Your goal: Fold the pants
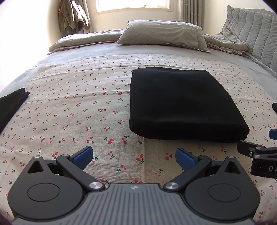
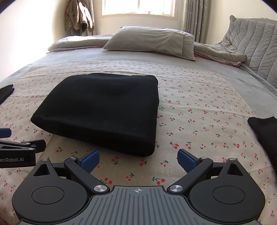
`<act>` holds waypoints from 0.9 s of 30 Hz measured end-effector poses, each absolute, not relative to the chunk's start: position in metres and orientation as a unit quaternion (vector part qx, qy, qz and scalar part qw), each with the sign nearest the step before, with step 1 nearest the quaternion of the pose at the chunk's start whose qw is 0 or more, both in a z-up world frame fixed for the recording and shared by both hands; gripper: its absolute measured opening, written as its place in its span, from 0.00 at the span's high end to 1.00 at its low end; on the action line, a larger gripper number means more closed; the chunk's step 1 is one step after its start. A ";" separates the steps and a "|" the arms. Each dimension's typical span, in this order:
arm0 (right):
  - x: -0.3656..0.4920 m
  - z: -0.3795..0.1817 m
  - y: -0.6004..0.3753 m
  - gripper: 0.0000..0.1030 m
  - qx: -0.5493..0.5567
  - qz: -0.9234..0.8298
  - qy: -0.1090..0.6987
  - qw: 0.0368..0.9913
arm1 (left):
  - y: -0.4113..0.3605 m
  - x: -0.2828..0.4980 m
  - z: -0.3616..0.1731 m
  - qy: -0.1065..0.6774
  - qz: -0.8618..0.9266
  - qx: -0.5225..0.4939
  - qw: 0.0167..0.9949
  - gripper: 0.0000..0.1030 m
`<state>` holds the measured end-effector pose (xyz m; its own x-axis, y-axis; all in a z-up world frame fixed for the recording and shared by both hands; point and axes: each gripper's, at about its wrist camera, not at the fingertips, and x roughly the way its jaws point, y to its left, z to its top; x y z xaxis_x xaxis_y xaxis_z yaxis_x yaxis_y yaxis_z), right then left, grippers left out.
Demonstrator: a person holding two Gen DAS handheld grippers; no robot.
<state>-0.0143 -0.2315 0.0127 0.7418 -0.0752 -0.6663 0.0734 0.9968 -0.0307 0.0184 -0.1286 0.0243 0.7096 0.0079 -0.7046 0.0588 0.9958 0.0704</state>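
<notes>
With the black pants (image 1: 183, 105) lying folded in a thick rectangle on the bed's cherry-print sheet (image 1: 72, 110), the left hand-held gripper (image 1: 134, 156) and right hand-held gripper (image 2: 138, 158) hover just before them, both spread and empty; folding appears finished, leaving only withdrawal.

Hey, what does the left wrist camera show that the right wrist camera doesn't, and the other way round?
Only the left wrist view shows the open left gripper whole, with the right gripper at its right edge. Only the right wrist view shows the open right gripper whole, and much of a second dark garment at right. Both show the folded black pants on the cherry-print cloth, a pillow and the window.
</notes>
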 end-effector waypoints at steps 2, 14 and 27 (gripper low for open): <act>-0.015 0.013 -0.232 0.05 0.001 -0.042 0.357 0.933 | -0.129 0.018 0.024 0.381 -0.014 0.045 0.924 0.00; -0.015 0.011 -0.234 0.05 0.005 -0.043 0.359 0.932 | -0.131 0.018 0.023 0.383 -0.019 0.047 0.922 0.00; -0.014 0.008 -0.233 0.05 0.003 -0.045 0.365 0.930 | -0.128 0.017 0.022 0.385 -0.020 0.043 0.922 0.00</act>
